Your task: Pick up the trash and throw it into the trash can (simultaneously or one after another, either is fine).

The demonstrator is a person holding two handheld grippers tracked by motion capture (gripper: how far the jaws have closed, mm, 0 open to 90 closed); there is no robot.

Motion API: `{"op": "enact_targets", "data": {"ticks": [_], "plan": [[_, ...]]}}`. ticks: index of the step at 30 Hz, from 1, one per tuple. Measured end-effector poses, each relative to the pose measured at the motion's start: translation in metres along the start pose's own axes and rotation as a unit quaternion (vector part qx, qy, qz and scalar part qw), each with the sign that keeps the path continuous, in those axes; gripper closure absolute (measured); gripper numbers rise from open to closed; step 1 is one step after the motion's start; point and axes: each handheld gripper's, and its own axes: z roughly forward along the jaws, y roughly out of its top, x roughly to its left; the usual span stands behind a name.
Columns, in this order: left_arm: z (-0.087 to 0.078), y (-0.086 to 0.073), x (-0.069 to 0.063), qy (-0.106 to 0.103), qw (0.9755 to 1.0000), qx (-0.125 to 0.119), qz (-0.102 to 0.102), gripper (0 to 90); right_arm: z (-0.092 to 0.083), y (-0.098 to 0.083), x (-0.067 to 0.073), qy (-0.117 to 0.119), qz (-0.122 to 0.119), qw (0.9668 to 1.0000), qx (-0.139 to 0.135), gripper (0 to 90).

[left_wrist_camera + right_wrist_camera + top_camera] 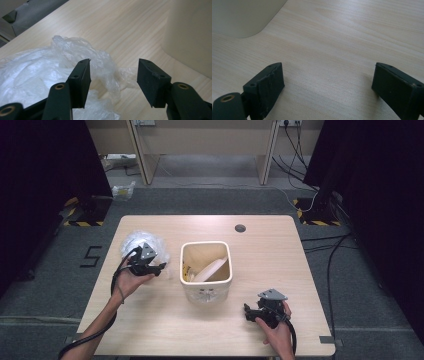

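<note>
Desk (165, 320): one, light wood, with one dark round grommet hole (240, 228) near the far edge, right of centre.
Plastic bag (131, 243): one, clear and crumpled, lying in the far-left part of the desk, left of the bin. In the left gripper view the plastic bag (32, 67) spreads under and behind the left-hand jaw, with a thin twisted fold reaching into the gap between the two jaws.
Left gripper (161, 268): one, held in the person's left hand (131, 281) at the near-right edge of the bag, jaws pointing towards the bin. In its own view the left gripper (113, 75) has its jaws apart, the pads not pressing on the plastic; a fold of the bag lies between them.
Bin (206, 294): one, cream, square with rounded corners, at the middle of the desk. Inside it: one pale round disc leaning against the right wall, plus something yellowish at the left wall, too small to tell.
Right gripper (248, 311): one, held in the person's right hand (278, 332) near the near-right corner of the desk, well apart from the bag. In its own view the right gripper (328, 80) has its jaws wide apart over bare wood, with the bin's rounded corner (244, 17) at upper left.
</note>
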Motion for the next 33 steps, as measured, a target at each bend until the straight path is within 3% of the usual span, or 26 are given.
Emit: {"op": "enact_targets", "data": {"ticks": [10,15,23,28,30,31,32,33], "plan": [[0.022,-0.005,-0.005,-0.009,0.9994,0.031,-0.013,52.9,0.000,0.000,0.000,0.000,-0.002,1.0000,0.000,10.6],[0.036,-0.007,-0.006,-0.001,0.9985,0.053,-0.011,55.7,0.000,0.000,0.000,0.000,-0.002,1.0000,0.000,10.6],[0.050,0.000,-0.003,0.007,0.9976,0.051,-0.047,44.3,0.000,0.000,0.000,0.000,0.000,1.0000,0.000,10.6],[0.058,0.008,0.004,0.014,0.9962,0.051,-0.069,43.9,0.000,0.000,0.000,0.000,-0.002,1.0000,0.000,10.6],[0.063,0.010,0.005,0.014,0.9960,0.058,-0.066,46.8,0.000,0.000,0.000,0.000,-0.002,1.0000,0.000,10.6],[0.066,0.010,0.005,0.016,0.9960,0.064,-0.060,50.1,0.000,0.000,0.000,0.000,0.000,1.0000,0.000,10.6],[0.070,0.009,0.005,0.018,0.9959,0.070,-0.054,60.3,0.000,0.000,0.000,0.000,-0.002,1.0000,0.000,10.6],[0.072,0.009,0.005,0.019,0.9958,0.075,-0.050,60.3,0.000,0.000,0.000,0.000,-0.002,1.0000,0.000,10.6]]}}
